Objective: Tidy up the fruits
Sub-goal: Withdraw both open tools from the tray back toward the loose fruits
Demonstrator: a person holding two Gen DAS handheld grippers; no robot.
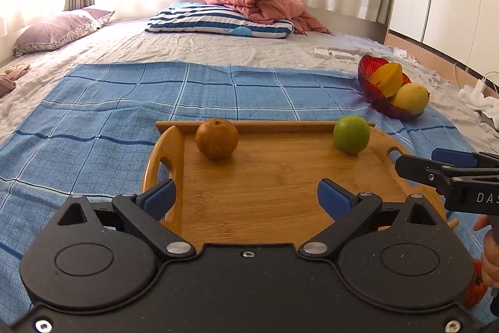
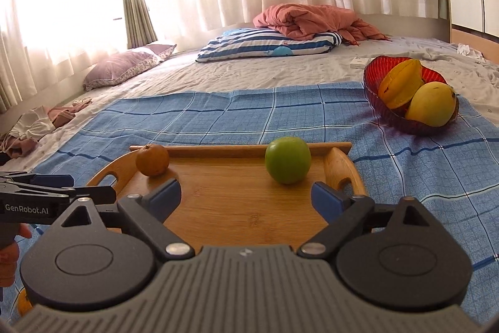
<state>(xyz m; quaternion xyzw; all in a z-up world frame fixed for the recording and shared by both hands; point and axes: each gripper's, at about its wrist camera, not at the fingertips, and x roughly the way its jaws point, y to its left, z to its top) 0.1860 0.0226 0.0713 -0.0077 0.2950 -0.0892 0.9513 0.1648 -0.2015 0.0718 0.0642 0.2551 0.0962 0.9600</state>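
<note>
A: While both grippers hovered over the wooden tray [image 1: 274, 192], how were their fingers?
B: Left gripper [image 1: 246, 195] and right gripper [image 2: 246, 197] gaped, empty.
A: The fruit?
B: Orange [image 1: 216, 138] far-left corner, green apple [image 1: 351, 134] far-right; starfruit [image 2: 400, 83] and mango [image 2: 432, 105] in the red bowl [image 2: 374, 74].

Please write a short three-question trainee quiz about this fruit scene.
1. True or false: the left tongs hold the orange.
2. Which fruit on the wooden tray lies nearer the red bowl? A) orange B) green apple
3. Fill in: the red bowl holds a mango and a ____.

Key: 1 false, both the left and the right tongs are open and empty; 2 B; 3 starfruit.
</note>
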